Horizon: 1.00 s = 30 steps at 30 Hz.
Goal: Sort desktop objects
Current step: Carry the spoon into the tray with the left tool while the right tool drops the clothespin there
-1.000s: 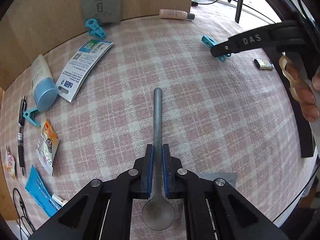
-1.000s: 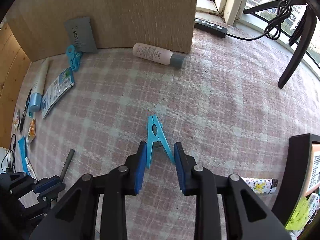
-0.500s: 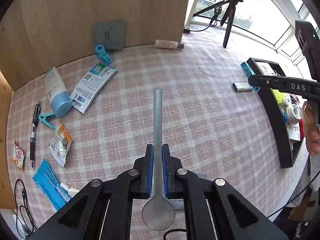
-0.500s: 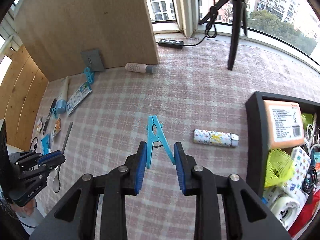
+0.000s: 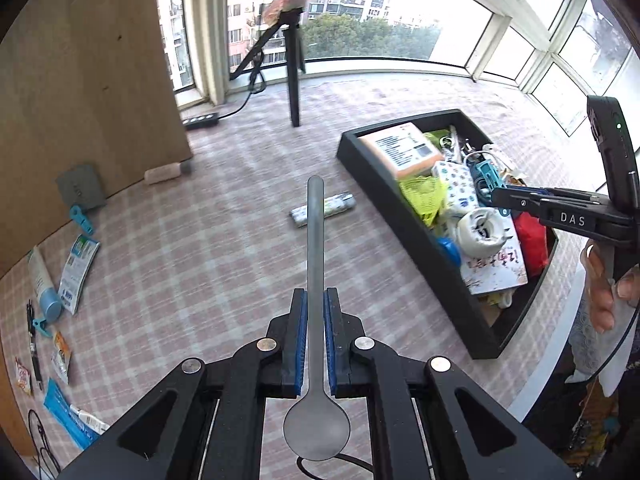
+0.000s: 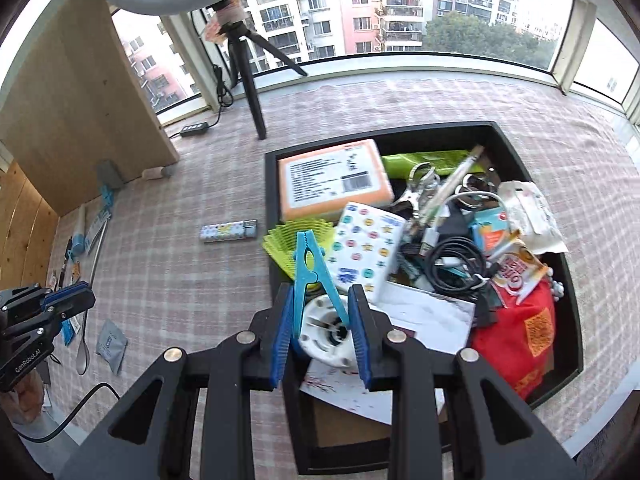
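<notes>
The jaws of the left gripper (image 5: 316, 340) clamp one grey spoon (image 5: 315, 280), its long axis running straight ahead, handle pointing away, bowl nearest the camera, held above the counter (image 5: 208, 248) short of the black tray (image 5: 404, 228). The jaws of the right gripper (image 6: 320, 332) pinch one blue clothespin (image 6: 310, 276), closed tip pointing away, over the tray's near-left part.

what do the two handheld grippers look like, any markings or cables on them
Both are black plastic linkage frames with silver rivets and blue ribbed pads. The left gripper reads "GenRobot.AI" on its side and trails a black cable. The right gripper is marked "DAS", with a small green light on its body.
</notes>
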Available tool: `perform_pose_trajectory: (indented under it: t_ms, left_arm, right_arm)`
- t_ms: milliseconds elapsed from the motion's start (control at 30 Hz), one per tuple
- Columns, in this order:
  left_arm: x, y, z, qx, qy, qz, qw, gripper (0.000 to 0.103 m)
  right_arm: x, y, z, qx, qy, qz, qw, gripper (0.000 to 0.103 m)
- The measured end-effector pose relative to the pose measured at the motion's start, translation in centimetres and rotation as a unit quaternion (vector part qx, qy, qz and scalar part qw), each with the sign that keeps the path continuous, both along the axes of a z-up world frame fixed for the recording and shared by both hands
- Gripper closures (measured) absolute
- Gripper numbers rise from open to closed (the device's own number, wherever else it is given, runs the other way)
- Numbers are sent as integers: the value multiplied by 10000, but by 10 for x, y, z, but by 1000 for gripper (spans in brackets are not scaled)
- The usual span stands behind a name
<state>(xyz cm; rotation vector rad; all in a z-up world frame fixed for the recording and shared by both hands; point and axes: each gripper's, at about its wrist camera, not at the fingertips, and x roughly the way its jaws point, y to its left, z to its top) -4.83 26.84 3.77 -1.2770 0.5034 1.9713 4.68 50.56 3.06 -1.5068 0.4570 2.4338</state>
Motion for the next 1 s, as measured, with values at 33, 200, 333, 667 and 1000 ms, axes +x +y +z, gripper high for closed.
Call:
perform_pose_trajectory:
  t_ms: [33,200,333,667,1000]
  left_arm:
    - [6,14,2,56,-19,-30,10000,96]
    - [36,92,3,235,-132,-342,9990,96]
    - [56,146,2,351,-214,-535,9977,96]
    - [87,232,0,426,-226,-712,9963,92]
    - [96,224,1,260,122,-430,9987,67]
  right_arm:
    - [9,16,3,-4,-8,-90,10000,76]
    - [59,83,-1,89,-146,-458,9988,76]
    - [90,125,-6,137,-237,-629,9976,76]
    - [120,175,-23,34,-412,-650,9970,69]
    - [119,176,-17,-49,-234,-514,9984,53]
